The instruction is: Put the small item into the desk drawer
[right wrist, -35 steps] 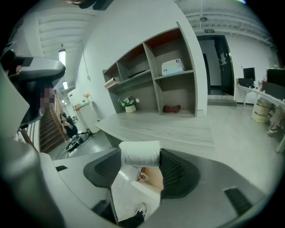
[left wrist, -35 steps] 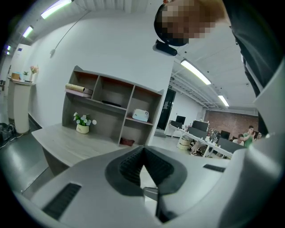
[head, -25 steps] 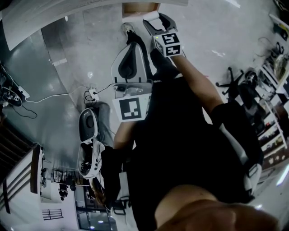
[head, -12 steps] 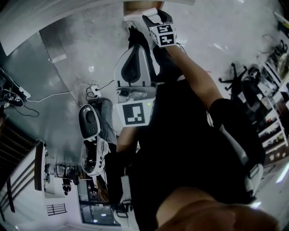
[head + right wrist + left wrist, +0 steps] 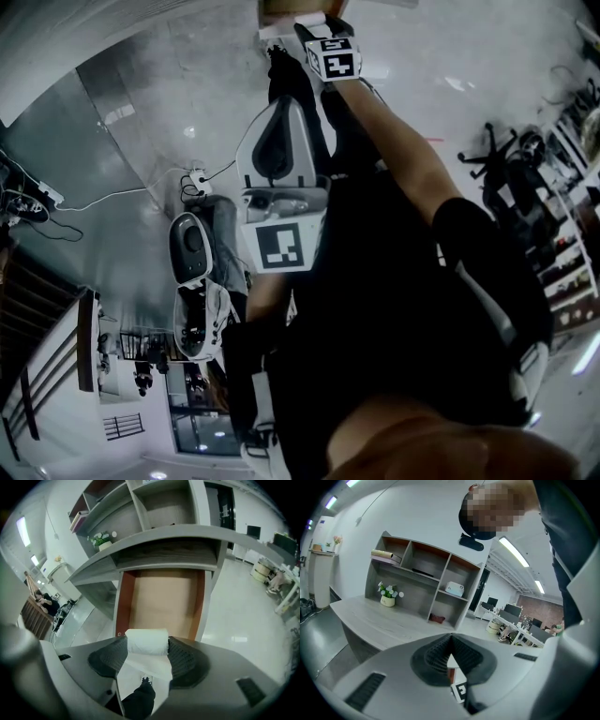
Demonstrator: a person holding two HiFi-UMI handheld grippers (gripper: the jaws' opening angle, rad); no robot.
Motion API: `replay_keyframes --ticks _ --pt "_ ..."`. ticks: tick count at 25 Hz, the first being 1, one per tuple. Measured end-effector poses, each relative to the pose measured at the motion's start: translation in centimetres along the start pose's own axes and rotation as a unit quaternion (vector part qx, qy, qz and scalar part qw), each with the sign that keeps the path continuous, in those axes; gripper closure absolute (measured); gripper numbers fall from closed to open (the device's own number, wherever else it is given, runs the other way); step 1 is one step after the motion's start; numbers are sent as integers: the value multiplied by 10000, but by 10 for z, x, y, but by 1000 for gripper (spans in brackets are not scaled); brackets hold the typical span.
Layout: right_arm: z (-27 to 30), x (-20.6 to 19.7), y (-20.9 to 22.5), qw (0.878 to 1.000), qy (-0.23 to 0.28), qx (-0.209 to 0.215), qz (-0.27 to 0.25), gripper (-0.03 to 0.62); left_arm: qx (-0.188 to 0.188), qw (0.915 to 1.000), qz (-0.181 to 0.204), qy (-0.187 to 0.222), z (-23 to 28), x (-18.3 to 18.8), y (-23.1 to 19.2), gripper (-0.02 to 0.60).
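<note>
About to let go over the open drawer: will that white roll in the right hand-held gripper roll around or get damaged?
The white roll looks soft, like wound paper or cloth, so probably light and not fragile. Being cylindrical, it may roll on the bare floor of the open drawer, though its side walls should contain it.

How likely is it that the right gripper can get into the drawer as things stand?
Probably yes: the drawer stands open just ahead of the right gripper, which holds a white roll; nothing lies between.
</note>
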State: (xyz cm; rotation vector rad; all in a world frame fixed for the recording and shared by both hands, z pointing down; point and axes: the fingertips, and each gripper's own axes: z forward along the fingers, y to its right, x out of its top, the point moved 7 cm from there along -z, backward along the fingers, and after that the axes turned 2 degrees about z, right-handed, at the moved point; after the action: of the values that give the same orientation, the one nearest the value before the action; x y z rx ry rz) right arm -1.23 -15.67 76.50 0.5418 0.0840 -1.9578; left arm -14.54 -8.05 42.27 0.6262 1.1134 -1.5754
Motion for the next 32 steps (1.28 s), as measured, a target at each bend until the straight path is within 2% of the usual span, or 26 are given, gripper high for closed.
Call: replay_keyframes --ticks 17,21,32 --pt "42 -11 8 9927 -578 -183 1043 338 -12 9997 -146 -213 12 -14 -12 589" --pt "47 -8 9 9918 -699 -375 1004 339 -14 9996 -169 -233 13 -15 -18 589" --pt "61 -5 11 9872 -1073 -526 1060 338 -23 9994 -194 -294 14 -21 -24 589"
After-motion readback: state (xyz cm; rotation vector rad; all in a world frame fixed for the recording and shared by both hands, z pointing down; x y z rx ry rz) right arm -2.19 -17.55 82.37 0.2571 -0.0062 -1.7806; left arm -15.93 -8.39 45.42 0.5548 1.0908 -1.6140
